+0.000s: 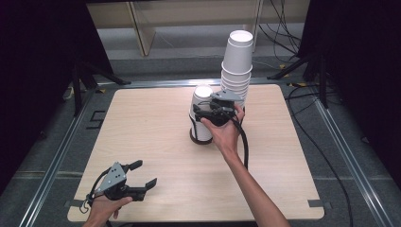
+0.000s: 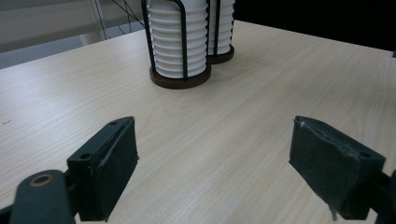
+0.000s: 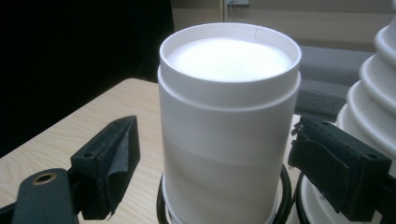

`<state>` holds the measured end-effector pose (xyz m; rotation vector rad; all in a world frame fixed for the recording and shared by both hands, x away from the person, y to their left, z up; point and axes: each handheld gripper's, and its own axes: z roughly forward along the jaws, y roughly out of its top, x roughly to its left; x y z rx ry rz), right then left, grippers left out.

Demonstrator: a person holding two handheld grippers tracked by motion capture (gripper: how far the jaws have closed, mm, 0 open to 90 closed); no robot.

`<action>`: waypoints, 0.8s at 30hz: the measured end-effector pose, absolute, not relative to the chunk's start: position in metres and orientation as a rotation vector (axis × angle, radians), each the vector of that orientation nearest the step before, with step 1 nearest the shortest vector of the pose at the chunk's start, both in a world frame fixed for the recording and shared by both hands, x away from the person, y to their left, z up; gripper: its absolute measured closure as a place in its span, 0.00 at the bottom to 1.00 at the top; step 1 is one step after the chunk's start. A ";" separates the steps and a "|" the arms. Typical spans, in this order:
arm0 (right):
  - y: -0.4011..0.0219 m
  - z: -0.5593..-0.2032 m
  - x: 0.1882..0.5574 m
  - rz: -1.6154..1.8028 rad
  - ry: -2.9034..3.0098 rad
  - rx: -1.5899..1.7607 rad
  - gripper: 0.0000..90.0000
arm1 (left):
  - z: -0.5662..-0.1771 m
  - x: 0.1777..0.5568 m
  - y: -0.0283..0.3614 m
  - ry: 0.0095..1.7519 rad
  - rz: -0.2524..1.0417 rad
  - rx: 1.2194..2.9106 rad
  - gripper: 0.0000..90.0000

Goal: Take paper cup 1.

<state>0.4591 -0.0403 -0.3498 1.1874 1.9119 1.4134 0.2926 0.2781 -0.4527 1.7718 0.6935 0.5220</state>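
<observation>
Each hand carries a black two-jaw gripper. The left gripper (image 1: 144,174) has a grey three-cornered plate on top, dotted with small screws, and a black cable looping beside the left hand (image 1: 105,207). The right gripper (image 1: 197,112) bears the same grey plate and trails a thick black cable along the bare forearm. The fingers (image 2: 109,168) wear dark, frayed pads beside brass-ringed pivot holes.

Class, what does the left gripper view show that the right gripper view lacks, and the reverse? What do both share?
Left gripper view: the round dark bases and black wire uprights of the cup holders. Right gripper view: the recessed end of the top upturned white paper cup, between the right gripper's open jaws. Shared: light wooden table, ribbed white cup stacks.
</observation>
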 end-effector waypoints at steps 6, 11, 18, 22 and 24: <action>-0.034 -0.350 0.465 1.394 1.876 1.229 0.17 | -0.453 0.292 0.278 0.693 0.525 1.776 0.17; -0.028 -0.349 0.467 1.385 1.847 1.259 0.17 | -0.452 0.291 0.278 0.695 0.533 1.797 0.17; -0.019 -0.353 0.476 1.343 1.812 1.329 0.17 | -0.452 0.292 0.278 0.688 0.527 1.786 0.17; -0.017 -0.359 0.482 1.330 1.800 1.366 0.17 | -0.452 0.291 0.277 0.688 0.528 1.784 0.17; -0.015 -0.360 0.482 1.331 1.792 1.363 0.18 | -0.452 0.291 0.277 0.687 0.528 1.781 0.17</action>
